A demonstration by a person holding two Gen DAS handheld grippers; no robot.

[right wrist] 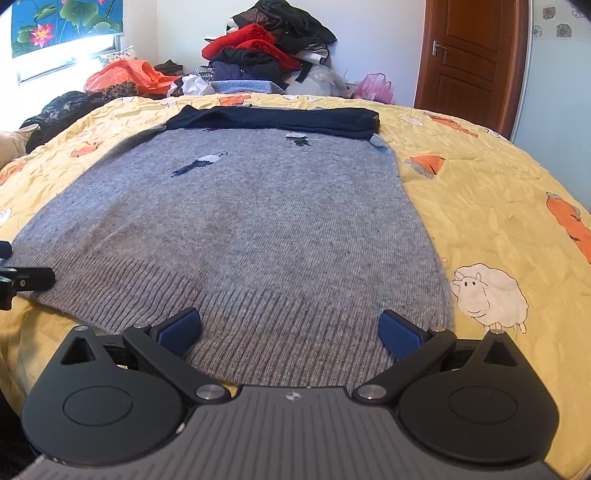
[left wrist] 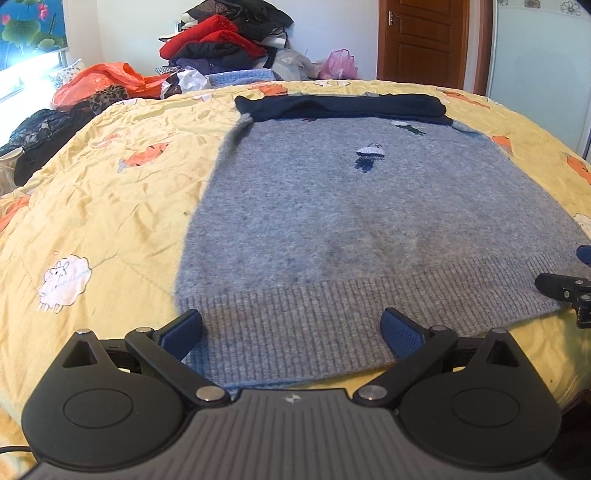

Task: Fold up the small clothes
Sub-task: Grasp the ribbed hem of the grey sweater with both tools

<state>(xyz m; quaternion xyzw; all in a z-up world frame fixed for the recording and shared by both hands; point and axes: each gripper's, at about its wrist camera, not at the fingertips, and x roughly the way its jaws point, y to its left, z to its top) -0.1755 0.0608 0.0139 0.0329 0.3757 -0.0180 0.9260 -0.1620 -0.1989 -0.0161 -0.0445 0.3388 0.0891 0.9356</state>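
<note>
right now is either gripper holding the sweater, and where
Nothing is held. The left gripper and right gripper are both open over the grey sweater at its ribbed hem.

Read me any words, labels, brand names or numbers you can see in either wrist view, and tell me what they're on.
No readable text in either view.
Left gripper body: a small emblem, no letters.
Right gripper body: the same emblem, no letters.
Grey sweater: knitted figures only, no visible tag.
Yellow bedspread: sheep and orange animal prints, no words.
Wall picture: lotus flowers, no writing.
</note>
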